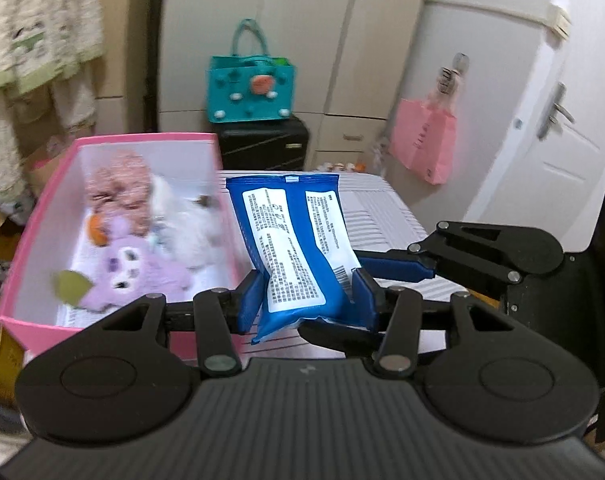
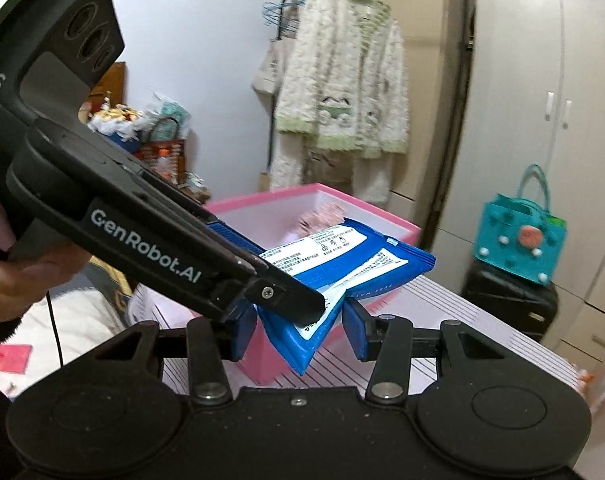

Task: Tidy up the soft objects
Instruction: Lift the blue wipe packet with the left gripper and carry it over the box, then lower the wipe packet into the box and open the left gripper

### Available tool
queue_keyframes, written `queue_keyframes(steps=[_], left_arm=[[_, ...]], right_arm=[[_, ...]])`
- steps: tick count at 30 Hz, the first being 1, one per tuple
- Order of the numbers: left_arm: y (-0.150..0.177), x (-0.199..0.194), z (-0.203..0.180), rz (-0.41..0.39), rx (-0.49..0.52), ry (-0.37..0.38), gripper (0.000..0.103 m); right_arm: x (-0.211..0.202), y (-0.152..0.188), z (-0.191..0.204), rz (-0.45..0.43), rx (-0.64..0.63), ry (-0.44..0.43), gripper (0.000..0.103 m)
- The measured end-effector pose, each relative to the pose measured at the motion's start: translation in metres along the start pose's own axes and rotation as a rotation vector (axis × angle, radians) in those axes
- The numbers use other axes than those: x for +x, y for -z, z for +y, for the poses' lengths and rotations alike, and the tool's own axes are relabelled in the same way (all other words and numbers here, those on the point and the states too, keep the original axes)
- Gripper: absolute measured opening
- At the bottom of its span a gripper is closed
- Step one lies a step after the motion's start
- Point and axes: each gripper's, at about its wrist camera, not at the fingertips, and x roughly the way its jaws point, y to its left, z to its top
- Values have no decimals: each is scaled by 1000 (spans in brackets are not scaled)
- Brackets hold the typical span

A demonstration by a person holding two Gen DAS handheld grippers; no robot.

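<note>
A blue wet-wipe pack (image 1: 298, 252) with white printed labels is held above the table. My left gripper (image 1: 308, 300) is shut on its lower end. My right gripper (image 2: 298, 330) has its blue pads apart on either side of the pack's (image 2: 342, 256) corner, not pressing it; it also shows at the right in the left wrist view (image 1: 418, 268). The left gripper's body (image 2: 142, 240) crosses the right wrist view from the left. A pink box (image 1: 42, 216) at the left holds a purple plush (image 1: 130, 268), a white plush (image 1: 190, 220) and a pink plush (image 1: 118, 184).
The striped white table (image 1: 382, 216) lies under the pack. A teal handbag (image 1: 250, 88) stands on a black suitcase (image 1: 262, 144) behind. A pink bag (image 1: 422, 144) hangs on the white door at right. Fluffy pyjamas (image 2: 342, 92) hang on a rack.
</note>
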Motion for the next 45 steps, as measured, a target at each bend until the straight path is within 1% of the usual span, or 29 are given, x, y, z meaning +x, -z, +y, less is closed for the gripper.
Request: queue_keyframes(steps=[1, 5, 10, 13, 16, 21, 25, 26, 29, 32, 33, 37, 40, 45], left_arm=[[-2, -2, 9, 4, -15, -14, 47], [-10, -4, 37, 23, -26, -66, 47], [-17, 7, 77, 53, -94, -108, 47], [-19, 13, 99, 68, -138, -112, 47], [-20, 20, 117, 93, -166, -109, 48], [-21, 34, 131, 146, -164, -126, 48], [-29, 47, 140, 232, -148, -118, 50], [-30, 49, 141, 239, -147, -116, 54], [-32, 50, 140, 235, -138, -113, 59], [-30, 44, 136, 188, -109, -129, 67], [-28, 42, 134, 176, -101, -137, 67], [-23, 36, 134, 142, -110, -161, 68], [-21, 30, 134, 116, -120, -180, 70], [-22, 21, 129, 95, -113, -194, 72]], right_arm=[[6, -4, 2, 0, 3, -16, 53], [37, -21, 4, 12, 37, -94, 53], [82, -38, 4, 66, 95, -175, 53], [104, -44, 4, 100, 108, -219, 53], [121, -48, 5, 133, 86, -251, 53], [145, -50, 0, 206, 100, -312, 53], [160, -51, -2, 247, 104, -336, 53], [162, -51, -3, 252, 108, -334, 53], [163, -49, -4, 262, 89, -278, 54], [158, -46, 2, 262, 29, -182, 54], [155, -44, 3, 261, 20, -159, 54], [140, -45, -2, 246, 52, -138, 54], [125, -47, -9, 218, 79, -127, 54], [99, -49, -19, 184, 132, -103, 57]])
